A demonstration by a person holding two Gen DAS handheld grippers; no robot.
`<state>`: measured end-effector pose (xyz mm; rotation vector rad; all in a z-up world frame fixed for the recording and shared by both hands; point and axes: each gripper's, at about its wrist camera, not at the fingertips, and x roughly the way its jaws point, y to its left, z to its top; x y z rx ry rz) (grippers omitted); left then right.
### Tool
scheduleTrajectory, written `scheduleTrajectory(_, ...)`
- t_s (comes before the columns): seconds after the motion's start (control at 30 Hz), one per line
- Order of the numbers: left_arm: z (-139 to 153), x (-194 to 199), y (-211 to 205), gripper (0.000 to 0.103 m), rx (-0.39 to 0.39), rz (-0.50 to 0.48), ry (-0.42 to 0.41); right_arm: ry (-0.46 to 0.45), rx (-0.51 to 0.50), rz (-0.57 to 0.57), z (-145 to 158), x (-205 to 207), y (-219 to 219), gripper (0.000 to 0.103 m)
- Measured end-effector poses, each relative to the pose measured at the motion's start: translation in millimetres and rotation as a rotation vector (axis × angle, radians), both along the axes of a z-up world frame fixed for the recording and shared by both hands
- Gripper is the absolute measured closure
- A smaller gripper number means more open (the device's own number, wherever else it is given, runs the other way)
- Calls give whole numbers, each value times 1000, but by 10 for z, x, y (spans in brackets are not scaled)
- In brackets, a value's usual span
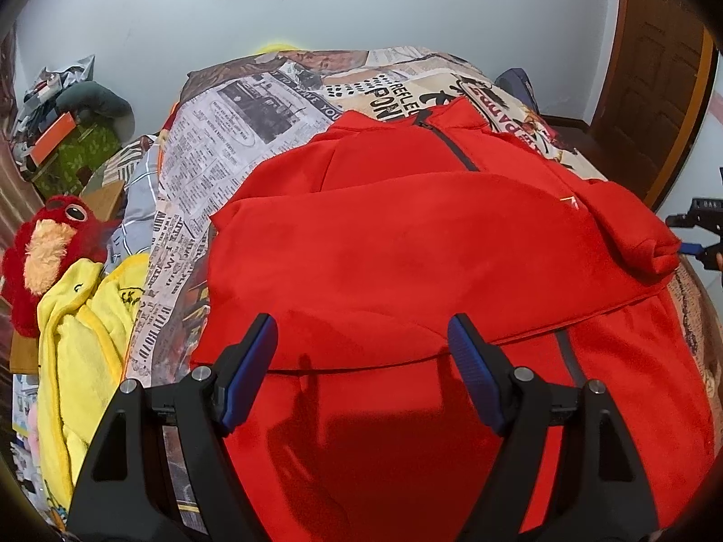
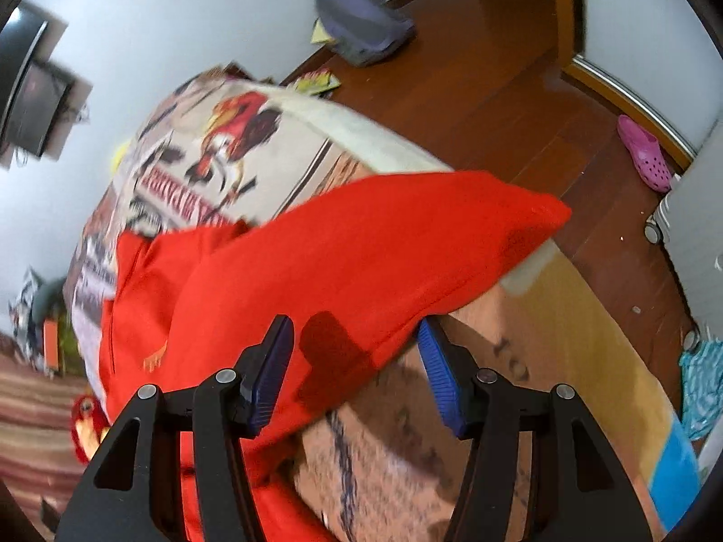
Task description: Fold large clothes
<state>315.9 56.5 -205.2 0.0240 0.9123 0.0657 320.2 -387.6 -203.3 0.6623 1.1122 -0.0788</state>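
Blue-padded left gripper (image 1: 361,361) hangs wide apart and holding nothing over the red jacket (image 1: 406,244), which lies partly folded on the newsprint bedspread (image 1: 235,135); at 9 o'clock sits a red plush toy (image 1: 45,244). Right gripper (image 2: 354,370), equally wide, holds nothing beside the jacket's edge.

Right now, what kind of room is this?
Most likely a bedroom: a bed with a newsprint-pattern cover holds the red jacket, a plush toy lies beside it, and a wooden door stands nearby.
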Motion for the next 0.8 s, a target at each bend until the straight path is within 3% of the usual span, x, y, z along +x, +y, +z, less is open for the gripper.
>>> scheduleTrajectory(0.13,-47,2,26,26,-7,5,9,17,-89,-18,-12,80,12,93)
scheduleTrajectory(0.17,-53,2,34,26,-9,5,9,7,-120,15,22,100,57,96)
scheduleTrajectory(0.33,-65,-16,74,26,-5,9,9,-75,-207,97,265,43,204,98)
scheduleTrajectory(0.53,2,-71,149,26,-28,28,-7,-197,-164,171,790,17,498,99)
scheduleTrajectory(0.8,182,-173,220,26,-30,32,-47,-374,-129,398,1491,-151,1424,99)
